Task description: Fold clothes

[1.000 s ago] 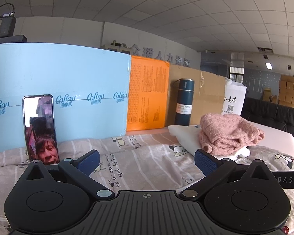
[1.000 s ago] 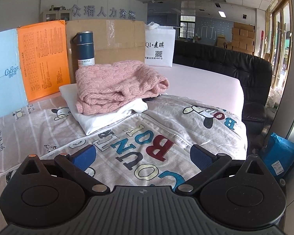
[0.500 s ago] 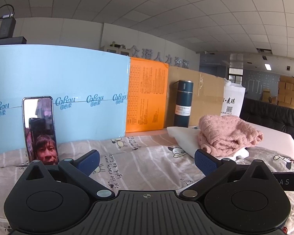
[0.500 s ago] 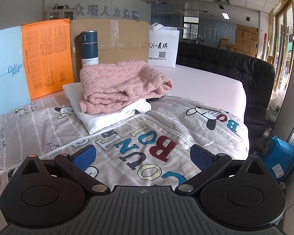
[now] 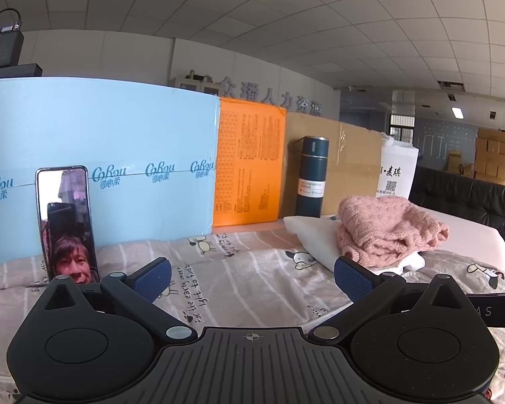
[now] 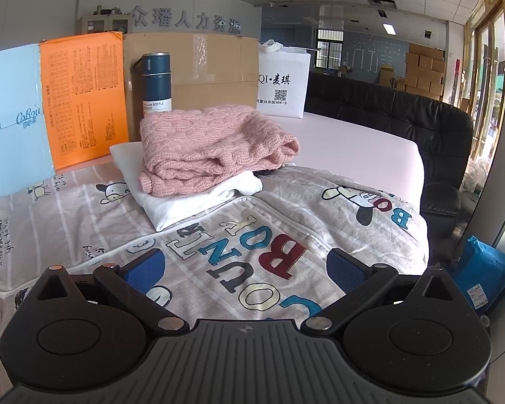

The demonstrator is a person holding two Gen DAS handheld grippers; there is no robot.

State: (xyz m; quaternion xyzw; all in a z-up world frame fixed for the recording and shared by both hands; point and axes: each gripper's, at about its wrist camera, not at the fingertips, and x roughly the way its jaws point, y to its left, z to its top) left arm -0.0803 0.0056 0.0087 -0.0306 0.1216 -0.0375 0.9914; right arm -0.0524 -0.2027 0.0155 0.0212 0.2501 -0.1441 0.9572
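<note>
A pink knitted sweater (image 6: 208, 144) lies folded on top of a folded white garment (image 6: 192, 198) at the back of the table; the pile also shows in the left wrist view (image 5: 387, 229). A grey printed cloth with cartoon cows and letters (image 6: 252, 245) covers the table under both grippers. My left gripper (image 5: 252, 276) is open and empty above the cloth. My right gripper (image 6: 244, 269) is open and empty above the lettered part of the cloth, in front of the pile.
A phone (image 5: 67, 225) stands upright against a light blue box (image 5: 101, 151). An orange box (image 6: 84, 97), a cardboard box (image 6: 212, 67), a dark blue vacuum bottle (image 6: 156, 82) and a white bag (image 6: 282, 84) line the back. A black sofa (image 6: 421, 141) is at right.
Both views shifted slightly: the pile of clothes has drifted a little in the frames as the grippers moved. Both grippers stay open and empty.
</note>
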